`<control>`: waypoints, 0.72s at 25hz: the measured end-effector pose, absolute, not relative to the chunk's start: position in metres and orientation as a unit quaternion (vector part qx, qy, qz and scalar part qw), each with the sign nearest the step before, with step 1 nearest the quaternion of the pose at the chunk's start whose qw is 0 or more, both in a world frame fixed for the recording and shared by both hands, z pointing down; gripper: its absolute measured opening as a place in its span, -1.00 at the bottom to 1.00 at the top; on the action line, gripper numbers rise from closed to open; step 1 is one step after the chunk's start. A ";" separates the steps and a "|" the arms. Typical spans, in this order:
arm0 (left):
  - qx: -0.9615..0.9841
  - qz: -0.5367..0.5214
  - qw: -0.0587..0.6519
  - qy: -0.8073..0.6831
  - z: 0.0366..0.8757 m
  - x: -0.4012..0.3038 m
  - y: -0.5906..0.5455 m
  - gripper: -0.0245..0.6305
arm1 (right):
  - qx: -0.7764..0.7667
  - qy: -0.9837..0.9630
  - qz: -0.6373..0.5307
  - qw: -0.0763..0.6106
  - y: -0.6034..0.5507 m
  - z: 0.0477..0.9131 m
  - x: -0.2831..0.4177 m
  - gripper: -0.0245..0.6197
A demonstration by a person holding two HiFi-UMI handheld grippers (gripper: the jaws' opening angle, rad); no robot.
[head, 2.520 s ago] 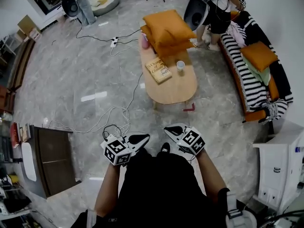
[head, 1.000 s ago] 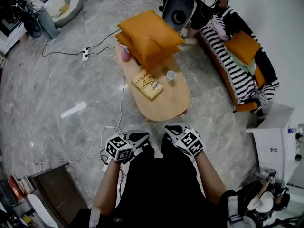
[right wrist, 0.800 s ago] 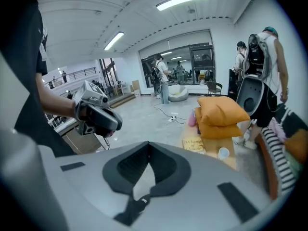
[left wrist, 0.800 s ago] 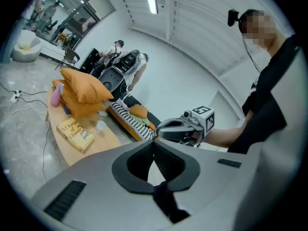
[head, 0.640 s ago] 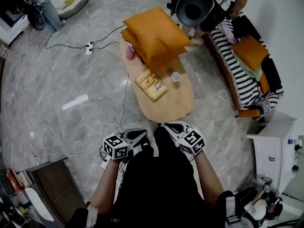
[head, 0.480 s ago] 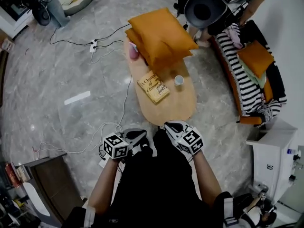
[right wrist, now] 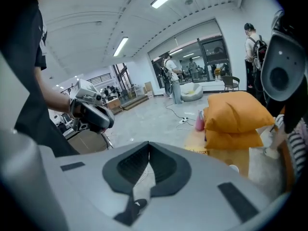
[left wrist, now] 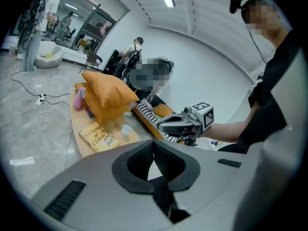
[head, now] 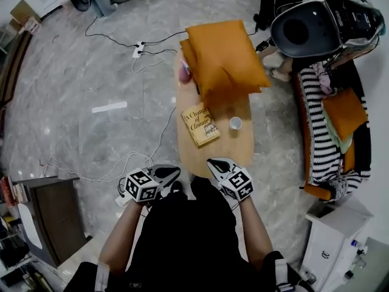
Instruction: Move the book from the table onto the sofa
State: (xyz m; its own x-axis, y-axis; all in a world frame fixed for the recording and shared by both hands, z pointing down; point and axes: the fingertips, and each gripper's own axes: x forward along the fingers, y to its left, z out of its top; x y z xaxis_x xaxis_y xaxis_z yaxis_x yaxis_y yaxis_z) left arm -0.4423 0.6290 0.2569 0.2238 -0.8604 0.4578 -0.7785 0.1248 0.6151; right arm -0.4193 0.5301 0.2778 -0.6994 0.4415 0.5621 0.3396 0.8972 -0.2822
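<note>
Nearest, in the head view: left gripper [head: 172, 171] and right gripper [head: 213, 162] side by side above the wearer's black clothing [head: 188, 236], tips just short of the near end of the table [head: 242, 151]. Both clenched on nothing: in each gripper view, dark pads meeting at the tips with no object between. Only from the left gripper view, the right gripper side-on, marker cube uppermost. Only from the right gripper view, the left gripper likewise, off to the left over open floor. Next out, the book [head: 200, 125], flat and cover-up by the table's left edge about midway along, untouched and well apart from both grippers. Cover lettering plain in the head and left gripper views, but a mere yellow sliver below the cushions in the right gripper view. Just right of the book, apart from it, a small white cup [head: 235, 123]. Farther, two stacked orange cushions [head: 225, 56] filling the table's far end and overhanging its right edge, with a pink bottle [head: 184, 75] at the far left edge beside them. On the floor left of the table, laid out whole in the head view alone, a looping white cable [head: 121, 162] and a power strip [head: 139, 48]. Past the table's right edge, well apart, the striped sofa [head: 316, 120], a lone orange pillow [head: 344, 111] upon it.
</note>
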 end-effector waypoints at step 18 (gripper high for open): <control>0.586 -0.084 0.469 -0.656 0.340 -0.477 0.588 -0.90 | -0.237 -0.880 0.126 0.393 0.466 0.373 -0.447 -0.90</control>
